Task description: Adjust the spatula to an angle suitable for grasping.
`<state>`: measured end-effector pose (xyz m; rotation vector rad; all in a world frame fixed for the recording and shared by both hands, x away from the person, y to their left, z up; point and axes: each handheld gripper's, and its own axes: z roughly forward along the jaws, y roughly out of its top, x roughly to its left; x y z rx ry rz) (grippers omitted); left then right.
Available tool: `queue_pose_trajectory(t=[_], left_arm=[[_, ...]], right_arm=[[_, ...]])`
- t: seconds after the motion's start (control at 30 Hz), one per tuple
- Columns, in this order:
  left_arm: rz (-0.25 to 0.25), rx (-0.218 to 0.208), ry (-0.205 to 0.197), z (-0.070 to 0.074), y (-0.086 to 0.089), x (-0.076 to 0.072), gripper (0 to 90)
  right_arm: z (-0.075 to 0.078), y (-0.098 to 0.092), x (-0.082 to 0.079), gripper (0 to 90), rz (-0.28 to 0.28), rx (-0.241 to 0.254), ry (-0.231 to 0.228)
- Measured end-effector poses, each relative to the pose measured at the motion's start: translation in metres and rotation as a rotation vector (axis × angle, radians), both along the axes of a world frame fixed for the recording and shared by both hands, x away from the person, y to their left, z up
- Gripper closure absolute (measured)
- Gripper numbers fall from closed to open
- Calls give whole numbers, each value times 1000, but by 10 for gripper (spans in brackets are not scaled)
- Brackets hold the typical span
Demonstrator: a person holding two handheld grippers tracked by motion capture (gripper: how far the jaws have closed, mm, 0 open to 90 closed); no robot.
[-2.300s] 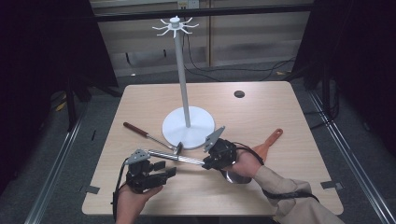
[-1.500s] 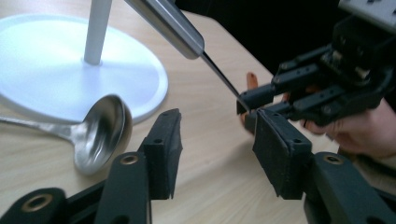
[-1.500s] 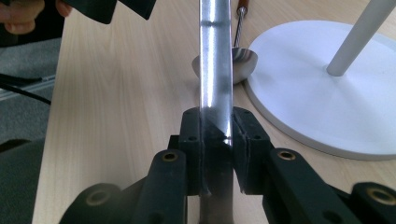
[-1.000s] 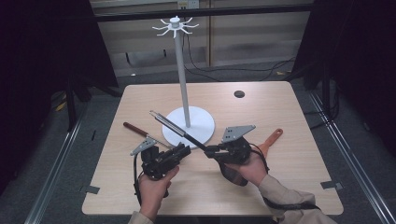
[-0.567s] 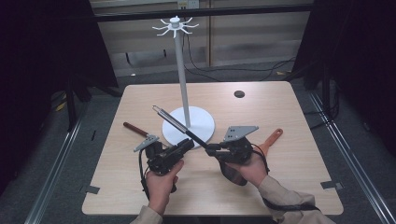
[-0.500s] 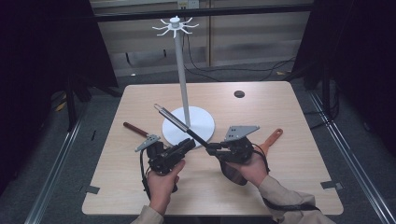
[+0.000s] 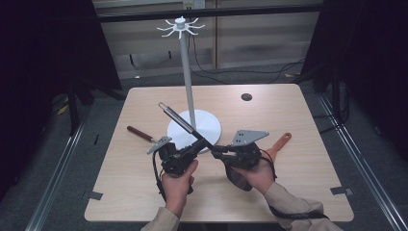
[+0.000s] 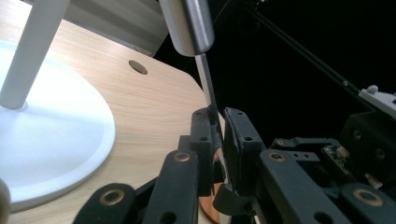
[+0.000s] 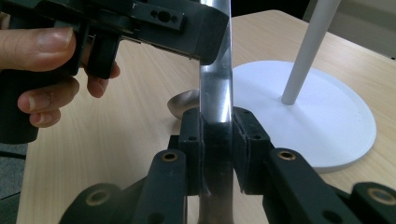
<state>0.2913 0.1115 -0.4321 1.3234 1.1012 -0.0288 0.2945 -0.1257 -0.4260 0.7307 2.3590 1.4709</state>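
presently: one steel utensil (image 7: pixel 179 120), long-handled, held raised and slanted over the table (image 7: pixel 308 144) in front of the white stand (image 7: pixel 192 127); right gripper (image 9: pixel 218 128) clamped on its flat shaft, left gripper (image 8: pixel 218 135) having just been closing onto the thin neck below the round handle, pads now pressing it. two grips likely serve to hand it over or aim its loop end at the hooks (image 7: pixel 180 26). unused: red-handled tool (image 7: pixel 142 134), orange spatula (image 7: pixel 279 144), flat on table.

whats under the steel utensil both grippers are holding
Bare table and the edge of the white stand base lie under the utensil. Its lower end is hidden by the fingers.
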Motion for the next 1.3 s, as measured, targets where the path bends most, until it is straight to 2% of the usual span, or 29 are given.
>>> queue_pose_trajectory(t=[0.07, 0.1, 0.13, 0.2, 0.27, 0.5, 0.53, 0.57, 0.7, 0.8, 0.83, 0.87, 0.9, 0.93, 1.03, 1.1, 1.17, 1.23, 1.3], left_arm=[[5, -8, 12, 2, -2, 0, 838], [3, -28, 18, 3, -3, 0, 847], [0, -21, 9, 4, -2, 0, 857], [6, -36, -4, 8, -5, -2, 871], [12, -16, -32, 11, -6, -2, 871], [32, -60, -26, 16, -9, 1, 874], [29, -50, -31, 16, -8, 1, 875], [38, -63, -27, 17, -9, 1, 877], [27, -24, -48, 21, -9, 1, 886], [29, -19, -52, 24, -11, 1, 887], [22, -17, -54, 24, -10, 1, 887], [22, 7, -58, 25, -10, 1, 887], [24, 12, -66, 25, -9, 1, 888], [13, 40, -81, 25, -7, 2, 887], [12, 48, -88, 26, -5, 2, 887], [9, 54, -88, 28, -3, 2, 887], [5, 74, -99, 28, -1, 3, 887], [7, 91, -109, 29, 2, 5, 888], [11, 96, -115, 31, 4, 5, 887]], right_arm=[[0, -1, 0, 756, 0, 7, -9], [0, -1, 0, 757, -5, 9, -11], [0, -1, -2, 756, -12, 10, -19], [1, 0, -3, 756, -22, 28, -25], [2, 0, -4, 756, -40, 43, -38], [7, 1, -5, 756, -74, 72, -43], [8, 2, -5, 756, -79, 73, -49], [9, 3, -6, 755, -86, 66, -61], [10, 2, -6, 751, -90, 80, -51], [9, -2, -4, 728, -72, 113, -31], [9, -4, -5, 708, -69, 125, -36], [10, -7, -5, 649, -60, 129, -39], [11, -10, -5, 596, -66, 121, -41], [11, -13, -6, 528, -69, 121, -52], [11, -28, -4, 342, -86, 115, -55], [8, -39, -2, 279, -87, 115, -27], [4, -47, 0, 198, -98, 95, -1], [-1, -55, 2, 151, -104, 90, 42], [-5, -62, 2, 132, -120, 77, 49]])
